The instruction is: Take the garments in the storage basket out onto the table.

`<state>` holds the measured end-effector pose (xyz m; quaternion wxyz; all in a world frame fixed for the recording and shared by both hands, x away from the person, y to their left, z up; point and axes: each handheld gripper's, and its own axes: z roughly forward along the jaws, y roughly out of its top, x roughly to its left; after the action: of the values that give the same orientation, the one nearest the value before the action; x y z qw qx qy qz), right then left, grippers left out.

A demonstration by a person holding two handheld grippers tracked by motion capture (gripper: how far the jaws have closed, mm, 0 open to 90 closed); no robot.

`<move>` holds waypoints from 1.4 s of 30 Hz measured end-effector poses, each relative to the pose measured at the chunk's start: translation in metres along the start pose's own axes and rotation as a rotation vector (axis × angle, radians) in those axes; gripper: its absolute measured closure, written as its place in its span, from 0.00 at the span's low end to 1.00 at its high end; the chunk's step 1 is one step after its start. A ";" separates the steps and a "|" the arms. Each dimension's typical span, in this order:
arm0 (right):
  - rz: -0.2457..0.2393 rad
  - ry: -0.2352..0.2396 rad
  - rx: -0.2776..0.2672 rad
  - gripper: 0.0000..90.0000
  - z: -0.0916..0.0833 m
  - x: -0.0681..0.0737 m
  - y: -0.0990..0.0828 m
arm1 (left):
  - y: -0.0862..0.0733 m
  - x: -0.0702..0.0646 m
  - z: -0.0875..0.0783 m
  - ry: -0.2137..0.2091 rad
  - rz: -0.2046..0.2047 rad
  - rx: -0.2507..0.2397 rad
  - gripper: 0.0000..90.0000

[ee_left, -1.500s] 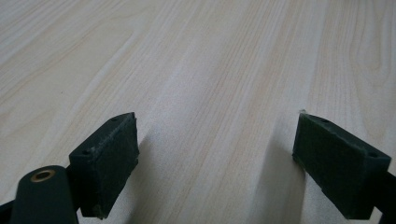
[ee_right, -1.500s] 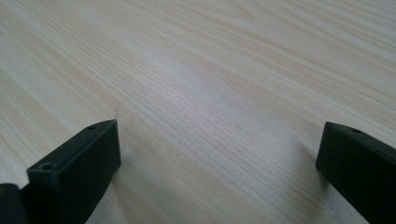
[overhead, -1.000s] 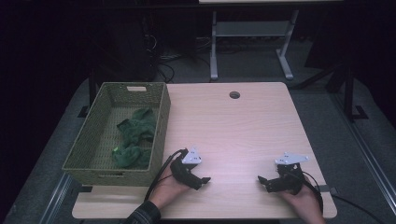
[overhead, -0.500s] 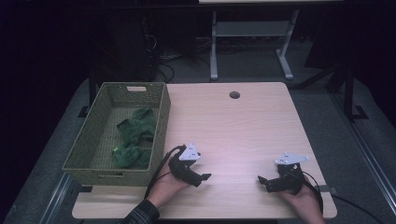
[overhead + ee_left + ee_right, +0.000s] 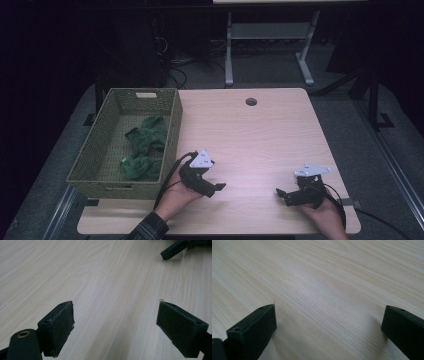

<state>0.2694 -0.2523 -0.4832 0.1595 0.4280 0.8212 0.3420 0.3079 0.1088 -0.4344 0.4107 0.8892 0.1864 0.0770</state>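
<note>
High view, table (image 5: pixel 250 145): light wood, with a round hole (image 5: pixel 251 102) near its far edge.
High view, basket (image 5: pixel 127 142): woven, green, standing on the table's left side.
High view, cloths (image 5: pixel 142 150): dark green, bunched, lying inside the basket toward its right wall; nearest to my left gripper, apart from it.
High view, left gripper (image 5: pixel 207 186): in my left hand (image 5: pixel 175 195), just right of the basket's near corner, tips pointing right over bare wood.
High view, right gripper (image 5: pixel 287 196): in my right hand (image 5: pixel 322 217), near the front right edge, tips pointing left; well apart from the left one.
Left gripper view, left gripper (image 5: pixel 116 322): jaws spread wide, nothing between them, bare wood grain below.
Left gripper view, right gripper (image 5: pixel 175 248): one black tip at the upper right, low over the table.
Right gripper view, right gripper (image 5: pixel 329 327): jaws spread wide, nothing held, low over bare wood.
</note>
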 end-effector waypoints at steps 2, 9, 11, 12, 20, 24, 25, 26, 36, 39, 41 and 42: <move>0.000 0.000 -0.001 0.00 0.000 0.000 0.000 | 0.003 -0.001 -0.002 0.001 0.001 -0.001 0.15; 0.005 0.000 0.002 0.00 0.000 0.000 0.000 | 0.011 0.000 -0.009 -0.003 0.006 -0.009 0.15; 0.005 0.001 0.002 0.00 0.000 0.000 0.000 | 0.012 0.000 -0.010 -0.004 0.012 -0.005 0.15; 0.005 0.001 0.002 0.00 0.000 0.000 0.000 | 0.014 -0.001 -0.011 -0.004 0.003 -0.007 0.15; 0.005 0.000 0.001 0.00 0.000 0.000 0.000 | 0.023 0.001 -0.018 -0.013 0.005 -0.012 0.15; 0.005 0.000 0.001 0.00 0.000 0.000 0.000 | 0.028 0.002 -0.022 -0.014 0.010 -0.012 0.15; 0.006 0.001 0.002 0.00 0.000 0.000 0.000 | 0.030 0.002 -0.023 -0.013 0.016 -0.010 0.15; 0.005 0.000 0.001 0.00 0.000 0.000 0.000 | 0.031 0.003 -0.024 -0.016 0.016 -0.010 0.15; 0.005 0.000 0.001 0.00 0.000 0.000 0.000 | 0.043 0.008 -0.032 -0.006 0.023 -0.011 0.15; 0.005 0.001 0.001 0.00 0.000 0.000 0.000 | 0.045 0.011 -0.033 -0.005 0.017 -0.017 0.15; 0.005 0.001 0.002 0.00 0.000 0.000 0.000 | 0.047 0.015 -0.035 -0.003 0.016 -0.020 0.15; 0.005 0.001 0.001 0.00 0.000 0.000 0.000 | 0.048 0.016 -0.036 -0.002 0.012 -0.022 0.15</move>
<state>0.2692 -0.2521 -0.4831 0.1579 0.4302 0.8204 0.3421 0.3253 0.1119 -0.3751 0.4203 0.8857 0.1797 0.0809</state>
